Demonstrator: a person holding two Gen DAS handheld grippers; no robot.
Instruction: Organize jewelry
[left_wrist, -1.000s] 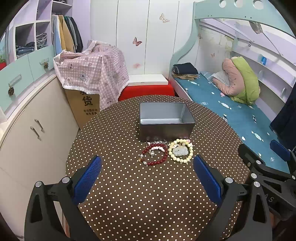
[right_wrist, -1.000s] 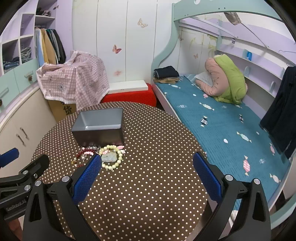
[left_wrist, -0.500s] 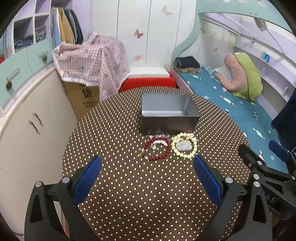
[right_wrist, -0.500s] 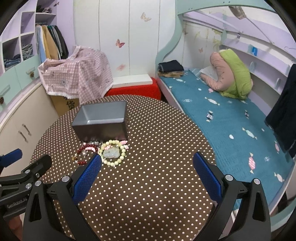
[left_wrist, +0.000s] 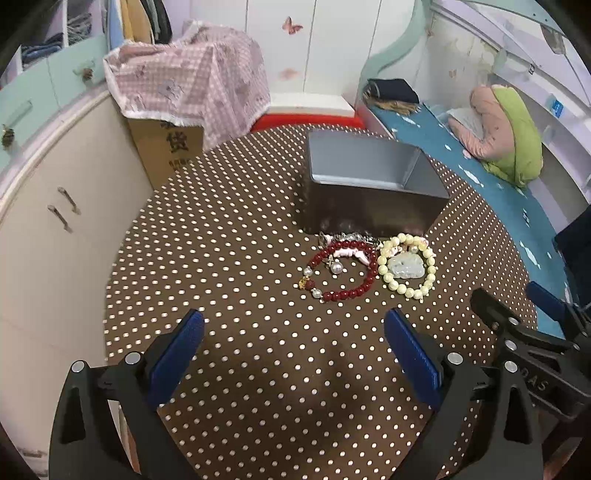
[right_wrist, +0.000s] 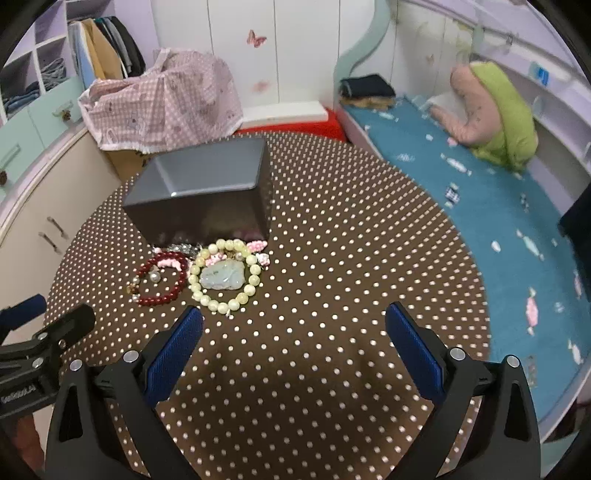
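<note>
A grey metal box (left_wrist: 369, 173) stands open on the round polka-dot table (left_wrist: 229, 229); it also shows in the right wrist view (right_wrist: 207, 184). Just in front of it lie a red bead bracelet (left_wrist: 341, 271), a cream bead bracelet with a pale jade pendant (left_wrist: 406, 267), and small pink and silver pieces against the box. The same bracelets show in the right wrist view: the red one (right_wrist: 162, 278) and the cream one (right_wrist: 223, 275). My left gripper (left_wrist: 293, 343) is open and empty, short of the jewelry. My right gripper (right_wrist: 293, 343) is open and empty, to the jewelry's right.
Cream cabinets (left_wrist: 55, 229) stand left of the table. A cardboard box under a pink checked cloth (left_wrist: 192, 81) and a red stool (left_wrist: 306, 120) are behind it. A bed with a teal cover (right_wrist: 480, 206) runs along the right.
Both grippers have moved forward and lower toward the jewelry, so the box and bracelets look nearer. Both stayed open. The jewelry has not moved.
</note>
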